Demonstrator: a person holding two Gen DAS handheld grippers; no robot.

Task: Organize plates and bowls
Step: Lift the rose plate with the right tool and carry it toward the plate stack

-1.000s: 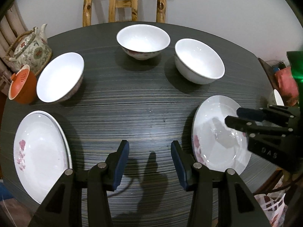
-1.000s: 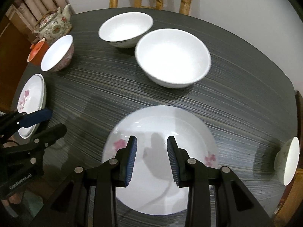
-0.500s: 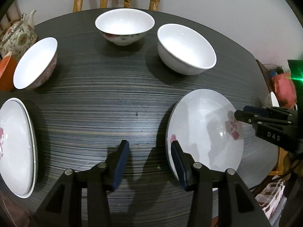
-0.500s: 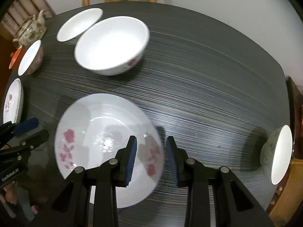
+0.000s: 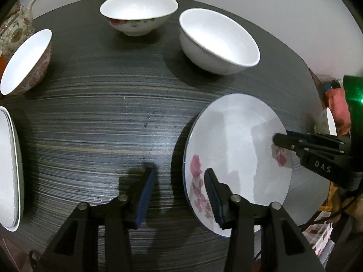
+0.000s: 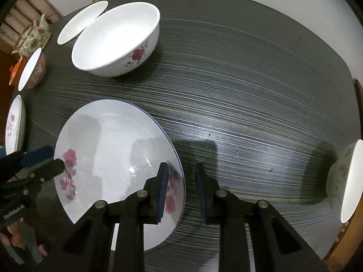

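Observation:
A white plate with pink flowers (image 5: 236, 154) (image 6: 109, 149) lies at the near side of the dark striped table (image 5: 102, 124). My left gripper (image 5: 179, 192) straddles the plate's left rim, one finger over the table and one over the plate. Its jaws are closing, with a gap still on both sides. My right gripper (image 6: 182, 188) straddles the opposite rim and is closing too, its pads not pressing. Each gripper shows in the other's view: the right gripper (image 5: 279, 140), the left gripper (image 6: 52, 161).
Further back stand a floral bowl (image 5: 138, 11), a white bowl (image 5: 217, 38) (image 6: 118, 36) and a pink-patterned bowl (image 5: 25, 59) (image 6: 31, 70). A second plate (image 5: 9, 170) (image 6: 14, 124) lies at the left edge. Another bowl (image 6: 349, 181) sits far right. A teapot (image 5: 13, 29) stands at the back left.
Both grippers have come down and moved apart onto opposite rims of the flowered plate. The jaws of both have narrowed.

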